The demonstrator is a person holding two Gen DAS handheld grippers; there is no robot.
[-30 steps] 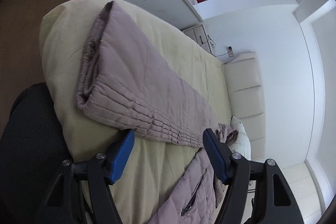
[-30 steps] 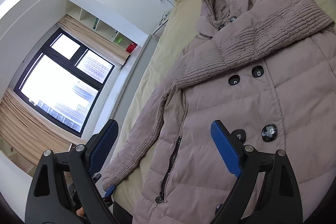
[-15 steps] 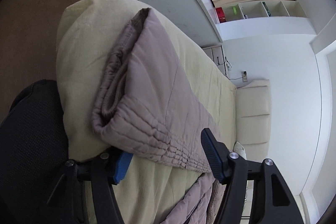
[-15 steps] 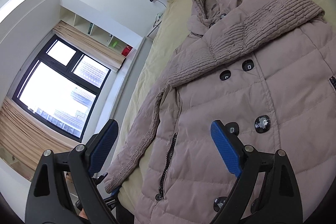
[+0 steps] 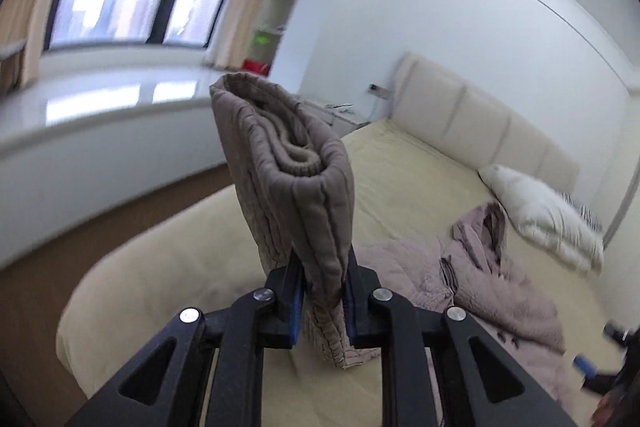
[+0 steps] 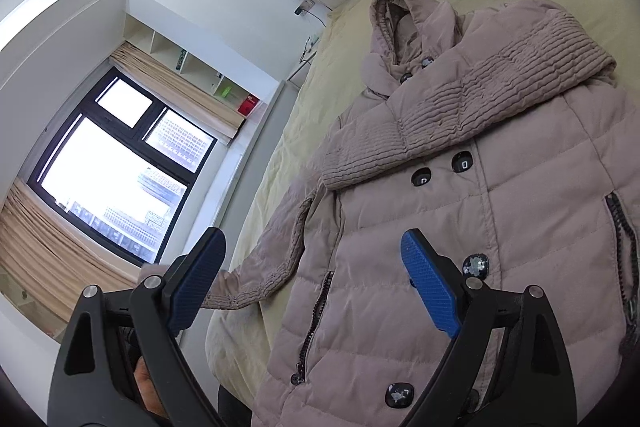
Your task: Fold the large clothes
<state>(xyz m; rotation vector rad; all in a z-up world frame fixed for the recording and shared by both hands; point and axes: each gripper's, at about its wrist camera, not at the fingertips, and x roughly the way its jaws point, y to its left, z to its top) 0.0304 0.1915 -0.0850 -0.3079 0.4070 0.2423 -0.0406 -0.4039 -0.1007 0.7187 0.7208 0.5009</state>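
Observation:
A mauve quilted hooded coat (image 6: 500,195) lies front up on the bed, buttons fastened. One sleeve (image 6: 460,99) is folded across its chest. The other sleeve (image 5: 288,163) stands lifted off the bed, its ribbed cuff end rising above my left gripper (image 5: 324,291). Those jaws are closing, with the blue pads pressing the sleeve from both sides. In the left wrist view the coat's body (image 5: 480,279) lies rumpled to the right. My right gripper (image 6: 314,239) hovers open over the coat's lower front, nothing between its fingers.
The bed (image 5: 400,167) has a pale yellow cover and a padded cream headboard (image 5: 480,119). A white pillow (image 5: 540,215) lies by the headboard. A wooden floor (image 5: 80,219) and a window ledge (image 5: 100,107) run along the bed's left side.
My left gripper closed on the sleeve's cuff end, rolled, and lifted it off the bed. The right gripper stayed open and shifted only slightly over the coat.

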